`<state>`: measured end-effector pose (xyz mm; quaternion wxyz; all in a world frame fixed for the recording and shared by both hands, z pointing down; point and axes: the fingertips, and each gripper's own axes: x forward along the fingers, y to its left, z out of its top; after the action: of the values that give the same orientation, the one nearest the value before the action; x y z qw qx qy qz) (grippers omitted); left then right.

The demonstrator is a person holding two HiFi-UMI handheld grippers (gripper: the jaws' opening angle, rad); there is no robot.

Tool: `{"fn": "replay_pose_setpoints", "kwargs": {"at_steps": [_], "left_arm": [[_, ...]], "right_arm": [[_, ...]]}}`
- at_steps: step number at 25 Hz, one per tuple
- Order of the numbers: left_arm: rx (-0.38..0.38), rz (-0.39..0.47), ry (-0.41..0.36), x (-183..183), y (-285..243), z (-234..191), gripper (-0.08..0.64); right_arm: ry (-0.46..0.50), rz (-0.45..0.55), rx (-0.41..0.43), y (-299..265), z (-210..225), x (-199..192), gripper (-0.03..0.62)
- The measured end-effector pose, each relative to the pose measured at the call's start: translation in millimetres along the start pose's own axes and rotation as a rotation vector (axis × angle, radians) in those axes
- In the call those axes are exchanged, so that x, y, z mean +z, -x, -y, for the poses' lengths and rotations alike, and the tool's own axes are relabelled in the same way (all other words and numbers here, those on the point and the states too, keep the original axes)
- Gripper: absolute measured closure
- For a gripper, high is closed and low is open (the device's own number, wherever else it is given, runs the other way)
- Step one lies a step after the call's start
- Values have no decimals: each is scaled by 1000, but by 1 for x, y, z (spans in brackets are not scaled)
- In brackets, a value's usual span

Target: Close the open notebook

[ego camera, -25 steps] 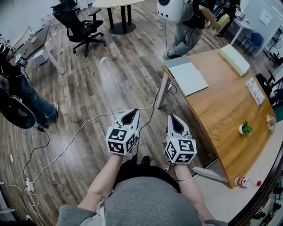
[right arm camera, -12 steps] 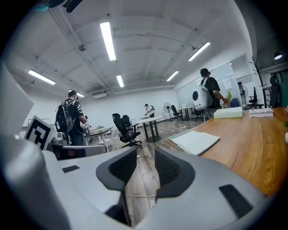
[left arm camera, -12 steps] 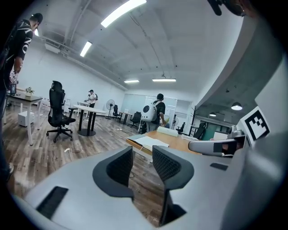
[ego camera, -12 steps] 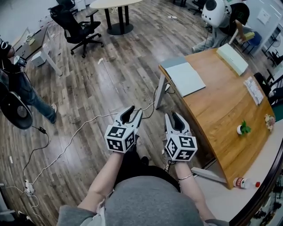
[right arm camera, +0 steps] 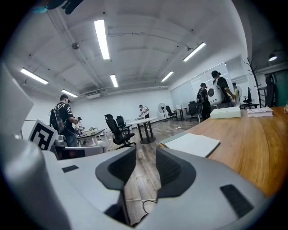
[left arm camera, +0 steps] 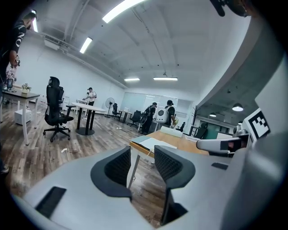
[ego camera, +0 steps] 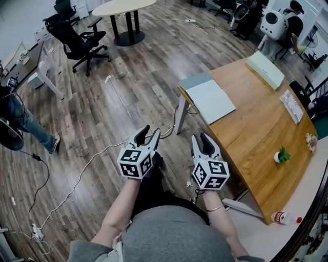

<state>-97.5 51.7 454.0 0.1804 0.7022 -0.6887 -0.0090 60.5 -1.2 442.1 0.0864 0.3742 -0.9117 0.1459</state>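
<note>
The open notebook (ego camera: 207, 97) lies flat on the near corner of the wooden table (ego camera: 256, 133), with pale pages up and a grey cover showing at its far edge. Both grippers hang over the floor, short of the table and apart from the notebook. My left gripper (ego camera: 145, 134) is to the notebook's lower left; its jaws are opening with nothing between them. My right gripper (ego camera: 203, 139) is just below the table corner, its jaws also opening and empty. The notebook (left arm camera: 153, 143) shows beyond my left gripper (left arm camera: 141, 157), and the notebook (right arm camera: 193, 144) sits right of my right gripper (right arm camera: 146, 157).
On the table are a white box (ego camera: 265, 69), papers (ego camera: 290, 106), a small plant (ego camera: 281, 155) and a bottle (ego camera: 283, 218). Cables (ego camera: 87, 164) trail over the wood floor. An office chair (ego camera: 77, 41) and round table (ego camera: 123, 7) stand beyond. A person (ego camera: 20, 120) stands at left.
Both grippers' jaws have gone from shut to open. The person with the white backpack has walked off toward the far right. The view has shifted slightly toward the table.
</note>
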Motion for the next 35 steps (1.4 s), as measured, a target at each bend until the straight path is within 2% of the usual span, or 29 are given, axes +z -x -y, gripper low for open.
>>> {"fn": "replay_pose_setpoints", "kwargs": {"at_steps": [11, 16, 28, 35], "left_arm": [[-153, -60, -35, 50, -122, -52, 405], [-240, -99, -56, 64, -173, -62, 403], [-432, -202, -97, 60, -242, -51, 402], [-494, -268, -130, 46, -257, -45, 402]], "right_arm": [[-55, 8, -162, -99, 33, 36, 448], [-95, 15, -258, -128, 51, 46, 448], [-149, 19, -440, -153, 77, 48, 448], [-192, 1, -525, -148, 84, 35, 449]]}}
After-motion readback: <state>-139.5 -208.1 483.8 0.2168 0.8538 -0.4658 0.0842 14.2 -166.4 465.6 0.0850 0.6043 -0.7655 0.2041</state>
